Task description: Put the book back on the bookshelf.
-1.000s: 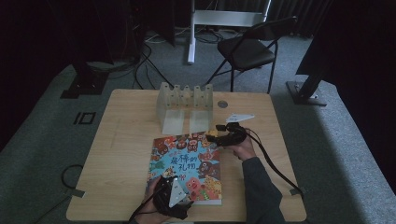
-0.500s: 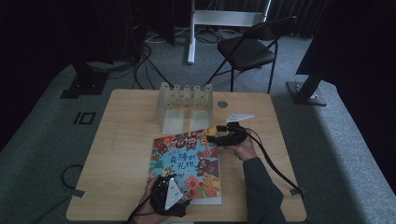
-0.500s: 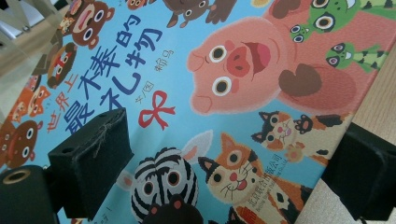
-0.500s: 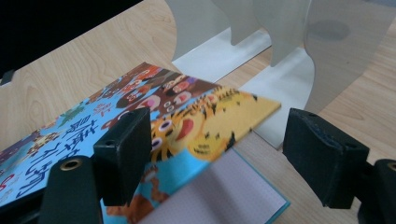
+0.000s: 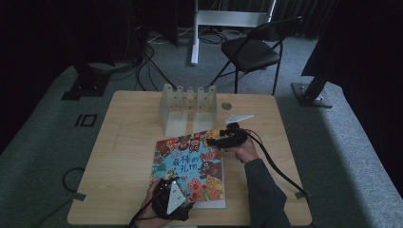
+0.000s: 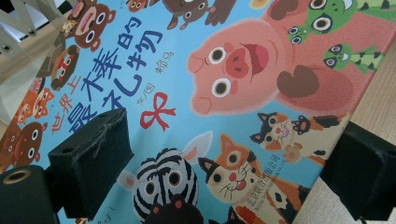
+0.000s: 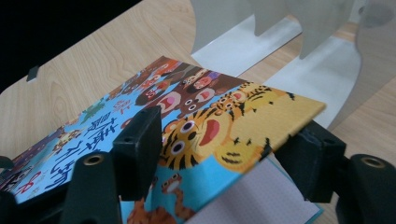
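I'm working over a pale wooden bench (image 5: 128,156). The largest thing on it is a colourful hardcover picture book (image 5: 190,168) with cartoon animals and blue Chinese lettering, lying near the middle, its near edge close to the front of the bench. Behind it, toward the far edge, stands a translucent white plastic rack with upright dividers (image 5: 187,107); I can't tell from the high view whether anything sits in its slots.

My right forearm comes in from the bottom and angles up to the book's far right corner, with the hand wrapped around the right tongs (image 5: 222,141), which point leftward and roughly level. Its two black jaws straddle the lifted front cover (image 7: 243,126) at that corner, one above and one below, with the pale pages (image 7: 247,200) exposed underneath. The jaws have just been closing, with the cover between them, but a gap shows and I don't see the pads pressing on it.

My left hand holds the left tongs (image 5: 166,190) at the book's near left corner, pointing away from me. Its jaws stand wide apart over the cover, gripping nothing.
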A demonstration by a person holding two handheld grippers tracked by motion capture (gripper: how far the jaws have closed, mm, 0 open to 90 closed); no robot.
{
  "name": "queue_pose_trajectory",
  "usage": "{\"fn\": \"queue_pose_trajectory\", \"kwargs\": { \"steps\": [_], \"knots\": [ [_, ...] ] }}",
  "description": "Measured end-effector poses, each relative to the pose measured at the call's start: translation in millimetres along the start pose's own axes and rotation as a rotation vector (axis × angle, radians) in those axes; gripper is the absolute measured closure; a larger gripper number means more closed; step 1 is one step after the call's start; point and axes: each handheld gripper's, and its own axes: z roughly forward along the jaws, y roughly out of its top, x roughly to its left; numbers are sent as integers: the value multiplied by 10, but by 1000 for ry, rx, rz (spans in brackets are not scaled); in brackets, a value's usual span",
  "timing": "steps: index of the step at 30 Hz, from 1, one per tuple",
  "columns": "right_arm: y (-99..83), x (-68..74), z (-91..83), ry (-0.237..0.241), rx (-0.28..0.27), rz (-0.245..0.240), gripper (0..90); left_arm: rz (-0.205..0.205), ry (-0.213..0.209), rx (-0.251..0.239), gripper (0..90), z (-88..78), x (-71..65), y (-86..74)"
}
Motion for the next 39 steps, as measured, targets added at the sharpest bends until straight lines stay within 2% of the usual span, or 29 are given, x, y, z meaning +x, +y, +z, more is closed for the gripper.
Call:
{"fn": "queue_pose_trajectory", "kwargs": {
  "steps": [9,13,20,24,29,39],
  "knots": [
    [9,-12,20,38,-2,25,430,-19,-24,-4,99,-4,-4,-15],
    [24,-21,0,57,-23,38,478,-36,-59,-39,110,-105,-5,10],
    [45,-26,-19,85,-43,52,531,-49,-77,-39,112,-167,25,38],
    [41,-33,-20,86,-40,57,536,-54,-84,-66,117,-247,40,71],
    [44,-34,-26,95,-48,61,551,-64,-65,-75,118,-312,112,81],
    [74,-4,-58,105,-62,48,574,-132,-22,-69,118,-342,339,-28]
  ]
}}
